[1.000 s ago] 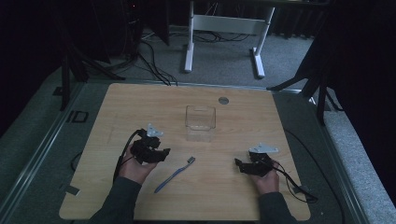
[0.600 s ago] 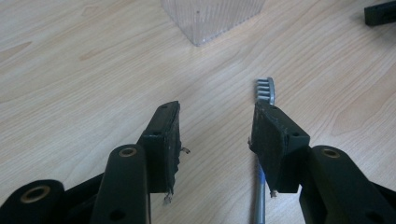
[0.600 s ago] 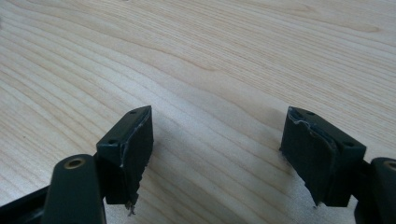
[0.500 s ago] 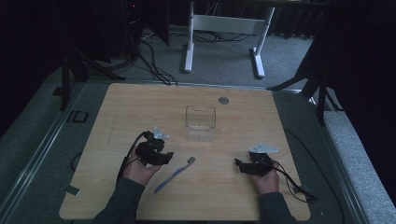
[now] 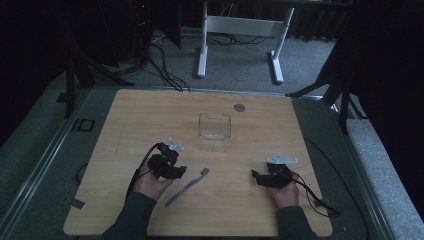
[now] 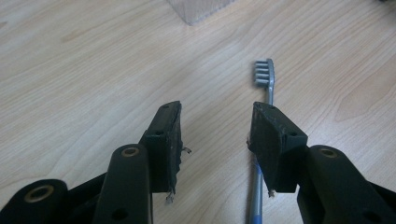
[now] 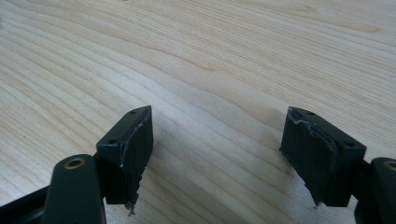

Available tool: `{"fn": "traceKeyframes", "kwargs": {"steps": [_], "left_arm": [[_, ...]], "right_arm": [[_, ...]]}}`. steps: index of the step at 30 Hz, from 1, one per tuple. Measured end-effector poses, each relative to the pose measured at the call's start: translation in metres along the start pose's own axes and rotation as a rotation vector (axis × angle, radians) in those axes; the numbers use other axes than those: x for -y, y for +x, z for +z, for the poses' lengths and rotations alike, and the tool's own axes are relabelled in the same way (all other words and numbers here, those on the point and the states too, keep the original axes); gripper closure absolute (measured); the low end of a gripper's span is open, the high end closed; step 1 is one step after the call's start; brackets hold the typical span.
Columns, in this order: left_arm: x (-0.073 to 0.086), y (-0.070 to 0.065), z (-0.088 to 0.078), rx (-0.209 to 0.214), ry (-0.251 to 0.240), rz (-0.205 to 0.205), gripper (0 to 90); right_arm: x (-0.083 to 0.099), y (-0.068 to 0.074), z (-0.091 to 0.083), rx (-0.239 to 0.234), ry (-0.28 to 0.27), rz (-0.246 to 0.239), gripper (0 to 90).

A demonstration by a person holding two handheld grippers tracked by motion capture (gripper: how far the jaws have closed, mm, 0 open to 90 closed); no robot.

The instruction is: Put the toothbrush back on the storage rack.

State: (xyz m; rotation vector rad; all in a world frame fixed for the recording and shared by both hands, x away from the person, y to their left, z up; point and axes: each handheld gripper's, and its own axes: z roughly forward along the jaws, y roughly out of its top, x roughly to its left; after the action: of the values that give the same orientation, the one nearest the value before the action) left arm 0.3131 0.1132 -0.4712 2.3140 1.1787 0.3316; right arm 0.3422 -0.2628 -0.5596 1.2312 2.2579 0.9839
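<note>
1. toothbrush (image 5: 186, 186) lies flat on the counter (image 5: 150, 115), bristle end toward the clear box (image 5: 214, 131).
2. left tool (image 6: 215, 135) just beside the handle; jaws apart, just been closing, nothing gripped.
3. right tool (image 7: 217, 149) released, well apart.

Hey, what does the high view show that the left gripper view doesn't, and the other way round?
High view alone: the whole wooden table, the full clear container, the right gripper resting apart on the right, both forearms, and a white stand on the floor beyond. Left gripper view alone: the toothbrush's bristles close up, and its blue handle passing under one pad rather than through the gap. Both share: the left gripper, jaws open and just closing a little, the toothbrush lying flat, and a corner of the container.
</note>
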Motion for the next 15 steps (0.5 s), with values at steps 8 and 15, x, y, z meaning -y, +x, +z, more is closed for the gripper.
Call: {"fn": "traceKeyframes", "kwargs": {"steps": [8, 15], "left_arm": [[-0.0014, -0.0032, 0.0026, 0.003, 0.014, 0.008, 54.1], [-0.0031, -0.0076, 0.0057, 0.002, 0.040, 0.023, 54.4]], "right_arm": [[0.0000, 0.0000, 0.0000, 0.000, 0.000, 0.000, 25.0], [0.0000, 0.0000, 0.0000, 0.000, 0.000, -0.001, 25.0]]}}
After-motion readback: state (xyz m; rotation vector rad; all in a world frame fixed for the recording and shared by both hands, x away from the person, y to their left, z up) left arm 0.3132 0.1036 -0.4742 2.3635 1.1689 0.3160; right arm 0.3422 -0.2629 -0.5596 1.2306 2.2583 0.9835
